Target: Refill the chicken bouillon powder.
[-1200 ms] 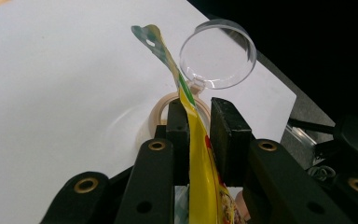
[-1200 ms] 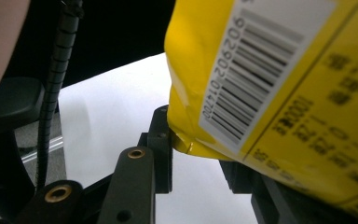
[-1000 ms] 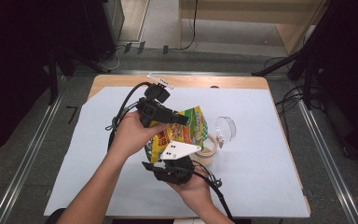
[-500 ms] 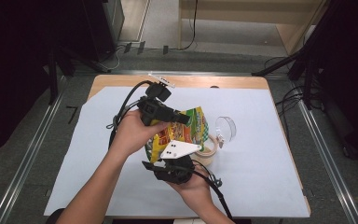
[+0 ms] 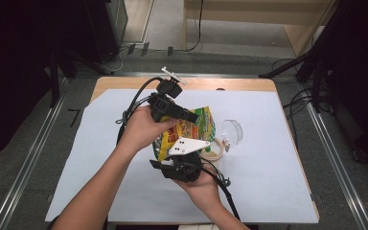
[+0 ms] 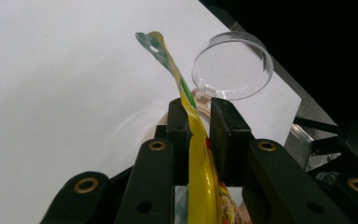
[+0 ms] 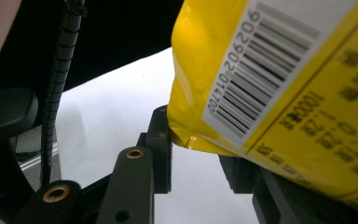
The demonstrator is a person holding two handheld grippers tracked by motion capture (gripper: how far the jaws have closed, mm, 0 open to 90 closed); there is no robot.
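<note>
White paper covers the wooden table (image 5: 249,84), and nothing has shifted over the last second: both hands hold steady. The left gripper (image 6: 199,122) pinches the top seam of the yellow snack bag (image 6: 204,172), raised above a paper cup (image 5: 212,149); the right gripper (image 7: 195,154) clamps its lower corner. A clear plastic lid (image 6: 233,65) lies beside. Likely a pause before tearing or pouring.
</note>
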